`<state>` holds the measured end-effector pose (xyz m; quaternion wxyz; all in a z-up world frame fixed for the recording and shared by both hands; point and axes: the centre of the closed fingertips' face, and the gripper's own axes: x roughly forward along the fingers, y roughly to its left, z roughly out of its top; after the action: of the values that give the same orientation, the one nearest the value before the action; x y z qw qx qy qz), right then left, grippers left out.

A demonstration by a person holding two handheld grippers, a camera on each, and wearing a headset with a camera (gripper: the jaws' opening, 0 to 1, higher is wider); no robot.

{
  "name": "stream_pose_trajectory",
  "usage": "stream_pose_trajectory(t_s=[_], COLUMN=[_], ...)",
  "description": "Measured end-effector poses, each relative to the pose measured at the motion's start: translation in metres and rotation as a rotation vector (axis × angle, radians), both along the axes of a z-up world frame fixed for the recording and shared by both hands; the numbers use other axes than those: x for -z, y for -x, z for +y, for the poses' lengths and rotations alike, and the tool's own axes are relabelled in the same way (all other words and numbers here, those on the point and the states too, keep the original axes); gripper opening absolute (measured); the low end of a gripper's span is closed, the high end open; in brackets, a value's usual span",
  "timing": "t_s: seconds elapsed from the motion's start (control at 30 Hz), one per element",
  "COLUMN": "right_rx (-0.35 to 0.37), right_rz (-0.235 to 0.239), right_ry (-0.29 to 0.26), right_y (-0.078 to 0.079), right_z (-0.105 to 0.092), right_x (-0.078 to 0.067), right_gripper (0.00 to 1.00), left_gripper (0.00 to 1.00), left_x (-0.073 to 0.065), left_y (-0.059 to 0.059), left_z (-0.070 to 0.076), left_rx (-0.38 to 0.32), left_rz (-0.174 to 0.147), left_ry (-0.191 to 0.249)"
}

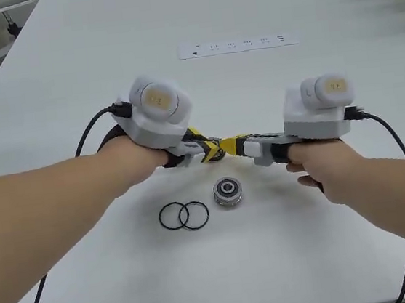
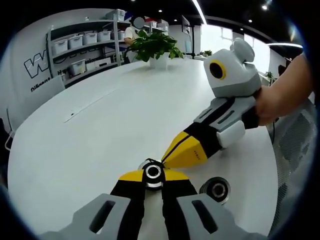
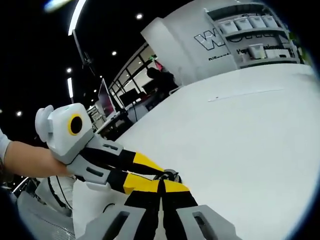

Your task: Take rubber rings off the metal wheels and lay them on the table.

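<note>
The desk (image 1: 309, 256) is plain white. Two rubber rings (image 1: 183, 216) on it are black, and the metal wheel (image 1: 227, 191) right of them is silver with a dark centre. The left hand-held gripper (image 2: 152, 175) has a pale grey body and black jaws with yellow tips; the right hand-held gripper (image 3: 161, 181) has the same pattern. A second metal wheel (image 2: 152, 171) is silver with a black band. The far power strip (image 1: 238, 44) is white, the cable (image 1: 87, 135) black, the plant (image 2: 156, 46) green.
</note>
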<state>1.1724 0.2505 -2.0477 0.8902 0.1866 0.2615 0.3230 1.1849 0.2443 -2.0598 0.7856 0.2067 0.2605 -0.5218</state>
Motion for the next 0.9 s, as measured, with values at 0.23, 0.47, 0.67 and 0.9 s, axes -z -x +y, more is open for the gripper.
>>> stream_pose_trajectory(t_s=[0.23,0.47,0.67,0.9], right_rx=[-0.02,-0.024,-0.017,-0.021], right_rz=[-0.01,-0.014,-0.042,-0.049], right_ry=[-0.012,-0.046,0.016,0.029], right_y=[0.0032,0.0054,0.0022,0.0017], right_z=[0.0007,0.001,0.0013,-0.0005], right_x=[-0.0035,-0.0084,-0.0065,-0.0075], right_gripper=[0.0,0.0,0.0,0.0], left_gripper=[0.06,0.07,0.07,0.07], left_x=[-0.0005,-0.0007,-0.001,-0.0062], left_y=[0.0005,0.0008,0.001,0.0047], left_z=[0.001,0.0014,0.001,0.0025], left_rx=[-0.003,-0.007,0.01,0.042], left_rz=[0.0,-0.001,-0.008,-0.03], left_ry=[0.002,0.004,-0.019,-0.049])
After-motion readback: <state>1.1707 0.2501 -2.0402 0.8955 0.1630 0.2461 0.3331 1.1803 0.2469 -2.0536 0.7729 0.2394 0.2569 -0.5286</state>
